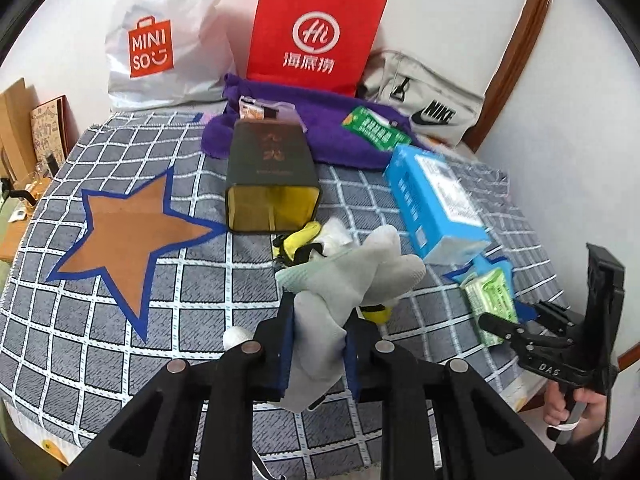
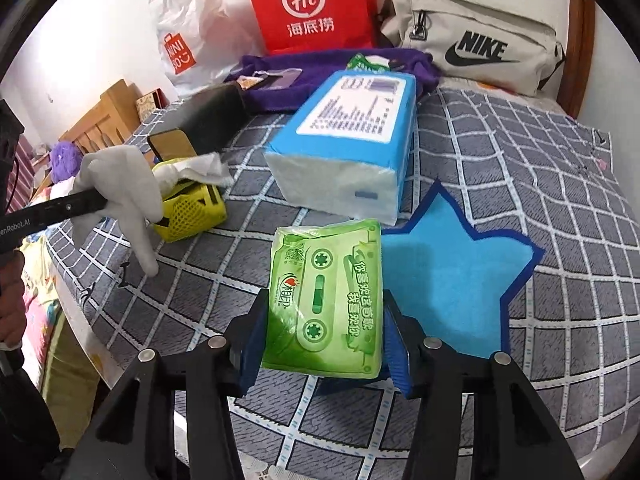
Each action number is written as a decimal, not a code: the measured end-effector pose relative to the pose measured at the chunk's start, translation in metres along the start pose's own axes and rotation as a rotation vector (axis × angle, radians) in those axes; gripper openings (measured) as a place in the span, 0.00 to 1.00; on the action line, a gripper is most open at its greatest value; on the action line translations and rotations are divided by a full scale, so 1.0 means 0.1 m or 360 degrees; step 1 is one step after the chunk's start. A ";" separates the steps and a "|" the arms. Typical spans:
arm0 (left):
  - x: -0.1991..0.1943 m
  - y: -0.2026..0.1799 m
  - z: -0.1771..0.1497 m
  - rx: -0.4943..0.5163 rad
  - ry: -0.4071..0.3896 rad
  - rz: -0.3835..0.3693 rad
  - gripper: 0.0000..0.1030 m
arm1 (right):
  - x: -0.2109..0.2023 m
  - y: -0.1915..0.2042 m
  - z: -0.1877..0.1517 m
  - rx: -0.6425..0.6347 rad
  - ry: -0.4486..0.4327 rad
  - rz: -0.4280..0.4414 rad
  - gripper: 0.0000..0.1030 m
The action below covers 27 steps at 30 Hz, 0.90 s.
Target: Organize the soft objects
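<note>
**Two tools loaded, two star patches waiting**

Nearest to us, the left tool [image 1: 318, 354] is clamped on a white glove [image 1: 340, 292], its blue pads squeezing the cuff so the fingers splay upward, clear of the checked cloth [image 1: 120, 340]. We judge it is gripped at the cuff because that is the thickest, least slippery part. Our right tool [image 2: 324, 336] is pressed in on both sides of a green tissue pack [image 2: 326, 300], held by its long edges, which keeps the soft pack from folding; it sits above the cloth, just beside the blue star patch [image 2: 452, 280].

The stars look like sorting marks to us: the blue one near the right tool, and a brown star patch [image 1: 124, 232] on the left side, well apart from the glove. We would guess each held thing is meant for one of them.

Counting what we see: two tools, one glove, two green tissue packs (the second [image 1: 374, 132] lies on the purple towel [image 1: 328, 120]), one large blue tissue pack [image 2: 344, 140], one yellow mesh holder [image 2: 188, 208] with a tissue poking out, one dark box [image 1: 272, 172] on its side, two star patches, one red paper bag [image 1: 316, 28], one white plastic bag [image 1: 160, 36] and one grey Nike bag [image 2: 476, 36].
</note>
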<state>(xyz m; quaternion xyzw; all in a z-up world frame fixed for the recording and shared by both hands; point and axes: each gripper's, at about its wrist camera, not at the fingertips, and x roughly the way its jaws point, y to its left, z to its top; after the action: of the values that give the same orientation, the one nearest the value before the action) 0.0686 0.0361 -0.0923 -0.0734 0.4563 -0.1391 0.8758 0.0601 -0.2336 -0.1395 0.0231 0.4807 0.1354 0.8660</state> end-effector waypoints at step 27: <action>-0.34 0.17 0.12 -0.0117 -0.0120 -0.0047 0.20 | -0.06 0.06 0.06 -0.0037 0.0021 -0.0018 0.50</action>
<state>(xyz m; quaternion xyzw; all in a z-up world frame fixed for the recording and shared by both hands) 0.0627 0.0633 -0.0635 -0.1174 0.4266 -0.1321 0.8870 0.0609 -0.2290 -0.1302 0.0094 0.4849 0.1362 0.8638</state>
